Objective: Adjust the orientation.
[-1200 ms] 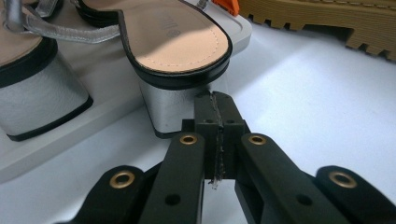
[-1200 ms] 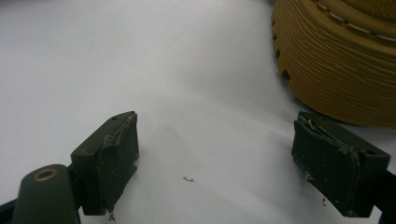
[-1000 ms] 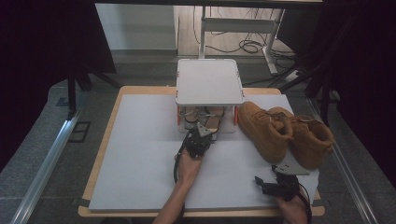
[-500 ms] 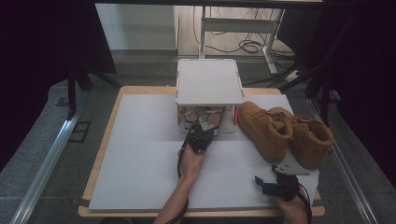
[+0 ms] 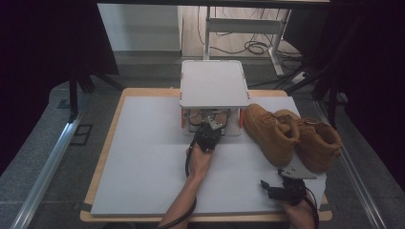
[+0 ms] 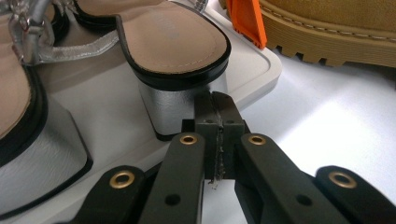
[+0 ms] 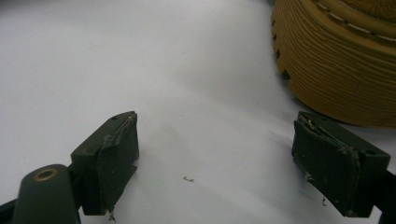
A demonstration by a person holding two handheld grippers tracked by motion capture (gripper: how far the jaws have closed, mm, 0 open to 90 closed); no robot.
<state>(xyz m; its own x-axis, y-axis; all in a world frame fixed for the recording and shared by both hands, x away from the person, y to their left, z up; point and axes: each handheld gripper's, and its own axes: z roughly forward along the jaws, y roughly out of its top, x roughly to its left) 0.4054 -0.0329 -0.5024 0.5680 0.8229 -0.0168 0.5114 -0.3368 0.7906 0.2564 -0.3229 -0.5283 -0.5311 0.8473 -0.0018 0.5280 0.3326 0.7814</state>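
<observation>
Apparently mid-reach, the left gripper had its fingers closed empty against the silver block-heeled sandal on the rack's lower shelf, needing opening next, while the right gripper rested open on the bench.

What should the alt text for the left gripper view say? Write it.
The left gripper, shut with nothing between its fingers, sits right at the silver block heel of a sandal on a white tray. A tan boot's sole lies beyond.
</observation>
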